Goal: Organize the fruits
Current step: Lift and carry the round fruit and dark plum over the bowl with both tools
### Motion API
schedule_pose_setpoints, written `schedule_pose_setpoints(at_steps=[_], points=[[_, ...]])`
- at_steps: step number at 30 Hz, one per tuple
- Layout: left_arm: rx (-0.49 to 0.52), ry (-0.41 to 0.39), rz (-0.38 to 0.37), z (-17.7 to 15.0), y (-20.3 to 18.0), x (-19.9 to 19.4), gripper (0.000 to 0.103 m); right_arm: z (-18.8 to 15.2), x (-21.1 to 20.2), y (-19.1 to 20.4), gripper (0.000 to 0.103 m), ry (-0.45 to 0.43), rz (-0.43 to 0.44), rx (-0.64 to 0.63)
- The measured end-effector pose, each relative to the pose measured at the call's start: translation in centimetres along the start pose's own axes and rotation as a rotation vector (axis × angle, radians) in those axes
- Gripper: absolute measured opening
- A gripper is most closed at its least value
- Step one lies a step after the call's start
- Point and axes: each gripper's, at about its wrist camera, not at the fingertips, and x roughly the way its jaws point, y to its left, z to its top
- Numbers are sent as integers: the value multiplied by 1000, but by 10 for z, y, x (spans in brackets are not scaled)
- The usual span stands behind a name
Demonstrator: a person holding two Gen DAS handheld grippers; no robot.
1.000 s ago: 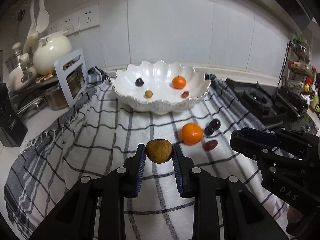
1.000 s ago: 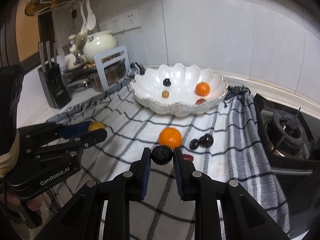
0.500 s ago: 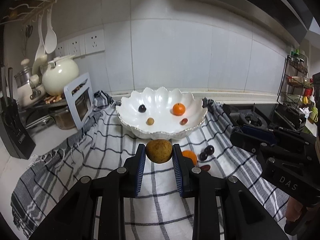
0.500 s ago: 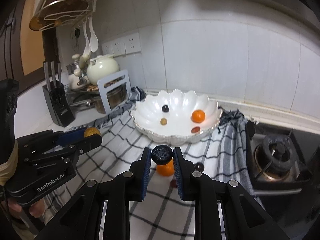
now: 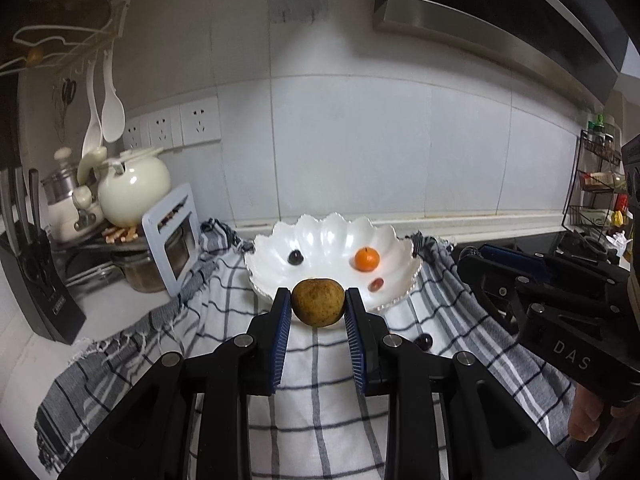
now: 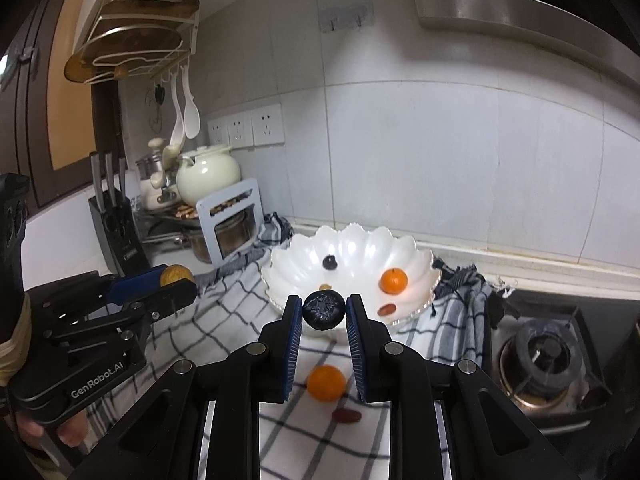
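Observation:
My left gripper (image 5: 318, 306) is shut on a brown round fruit (image 5: 318, 301), held above the checked cloth (image 5: 320, 420) in front of the white scalloped bowl (image 5: 396, 240). The bowl holds an orange (image 5: 367, 259), a dark plum (image 5: 295, 257) and a red date (image 5: 376, 284). My right gripper (image 6: 323, 312) is shut on a dark wrinkled fruit (image 6: 323, 310), also in front of the bowl (image 6: 420, 256). An orange (image 6: 326, 383) and a red date (image 6: 347, 415) lie on the cloth below it. A dark fruit (image 5: 424, 342) lies on the cloth.
A gas hob (image 6: 548, 360) is to the right. A knife block (image 6: 116, 232), a cream pot (image 6: 208, 176), a white rack (image 6: 232, 220) and a steel pot stand at the left. A spice rack (image 5: 600, 192) is far right.
Both grippers have risen and tilted up with their fruits, so the bowl sits lower and farther in view and more of the wall shows.

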Motion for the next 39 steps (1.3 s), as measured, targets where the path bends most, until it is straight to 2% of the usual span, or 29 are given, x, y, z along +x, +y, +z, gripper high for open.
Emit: schedule_pose_setpoints(at_steps=[15, 23, 31, 39], points=[[11, -63, 30, 40, 1, 17, 27, 38, 30, -17, 24, -16, 8, 11], [5, -54, 32, 60, 5, 43, 27, 50, 57, -25, 24, 16, 14, 6], [-3, 7, 31, 70, 11, 81, 27, 62, 91, -33, 24, 67, 5, -2], [8, 97, 32, 70, 11, 127, 27, 65, 133, -43, 24, 160, 12, 8]])
